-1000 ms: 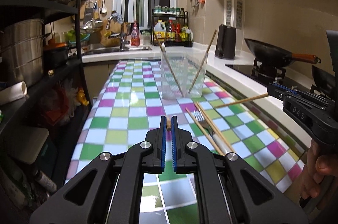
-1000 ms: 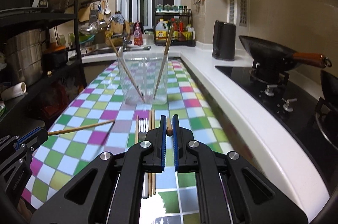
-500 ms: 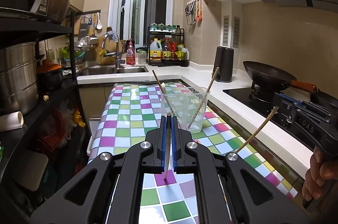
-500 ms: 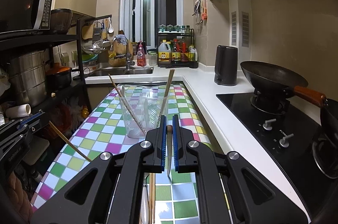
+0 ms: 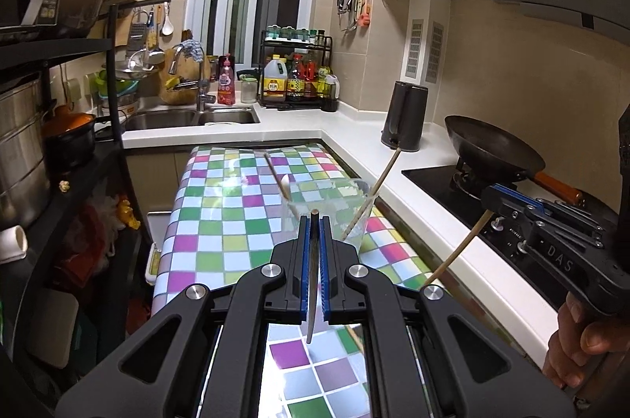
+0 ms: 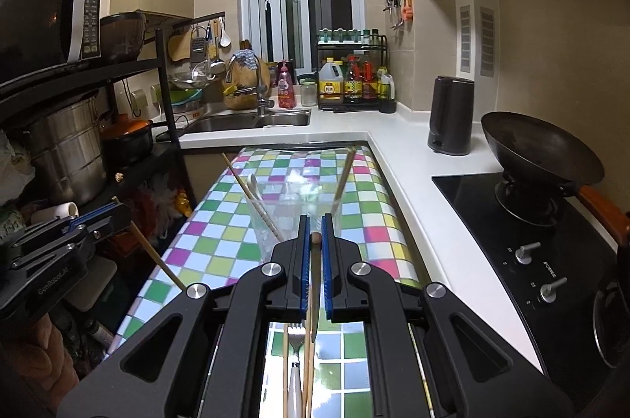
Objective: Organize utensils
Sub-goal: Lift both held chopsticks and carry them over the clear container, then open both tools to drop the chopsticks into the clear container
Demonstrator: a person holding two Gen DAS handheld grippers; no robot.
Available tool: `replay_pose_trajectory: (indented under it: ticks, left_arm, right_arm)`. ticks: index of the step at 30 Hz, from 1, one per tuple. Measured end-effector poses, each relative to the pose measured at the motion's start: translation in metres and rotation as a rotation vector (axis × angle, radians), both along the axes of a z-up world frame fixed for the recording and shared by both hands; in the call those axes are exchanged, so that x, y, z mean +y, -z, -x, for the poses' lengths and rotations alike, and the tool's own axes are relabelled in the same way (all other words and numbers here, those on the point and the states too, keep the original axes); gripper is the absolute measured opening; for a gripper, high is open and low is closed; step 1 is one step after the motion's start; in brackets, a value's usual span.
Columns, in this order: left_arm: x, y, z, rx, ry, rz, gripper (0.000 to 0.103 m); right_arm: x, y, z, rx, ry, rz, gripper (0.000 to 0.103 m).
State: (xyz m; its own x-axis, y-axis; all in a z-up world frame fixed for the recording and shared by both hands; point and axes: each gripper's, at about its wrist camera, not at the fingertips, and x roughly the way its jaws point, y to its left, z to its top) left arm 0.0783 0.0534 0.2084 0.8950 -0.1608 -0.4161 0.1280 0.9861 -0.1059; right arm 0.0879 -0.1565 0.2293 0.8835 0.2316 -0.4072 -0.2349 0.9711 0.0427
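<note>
Two chopsticks are up in the air, one per claw. Our left gripper (image 5: 314, 221) is clamped narrow on a chopstick (image 5: 312, 280) hanging point-down between the blue pads, and our right gripper (image 6: 315, 221) pinches its own chopstick (image 6: 315, 276) the same way. Just ahead of both claws stands the clear cup (image 6: 293, 217), already holding a leaning pair (plus what looks like a pale spoon). Below the right claw, a fork (image 6: 294, 370) and more chopsticks wait on the checkered tablecloth (image 5: 220, 221). For a clean drop, we reckon each tip should clear the cup's rim before the pads ease apart, one claw at a time so the sticks don't clash.
</note>
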Motion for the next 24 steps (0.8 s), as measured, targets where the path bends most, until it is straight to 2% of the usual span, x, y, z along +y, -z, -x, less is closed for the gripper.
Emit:
replay_pose_trajectory:
  ticks: [6,11,14,18,24]
  left_arm:
    - [0.003,-0.042,-0.031,-0.008,0.036,0.016,0.004]
    - [-0.002,-0.091,-0.06,-0.078,0.054,-0.009,0.004]
    - [-0.006,-0.109,-0.085,-0.102,0.037,-0.011,0.004]
    - [-0.012,-0.111,-0.126,-0.081,0.032,-0.004,0.004]
    - [-0.028,-0.082,-0.18,0.003,0.046,-0.089,0.004]
  right_arm:
    - [0.004,-0.043,-0.024,-0.041,-0.024,-0.025,0.006]
    - [0.012,-0.086,-0.045,-0.133,-0.027,-0.033,0.006]
    - [0.017,-0.103,-0.061,-0.175,-0.023,-0.035,0.006]
    - [0.026,-0.107,-0.09,-0.206,0.003,-0.012,0.006]
    - [0.028,-0.077,-0.139,-0.138,0.014,-0.007,0.006]
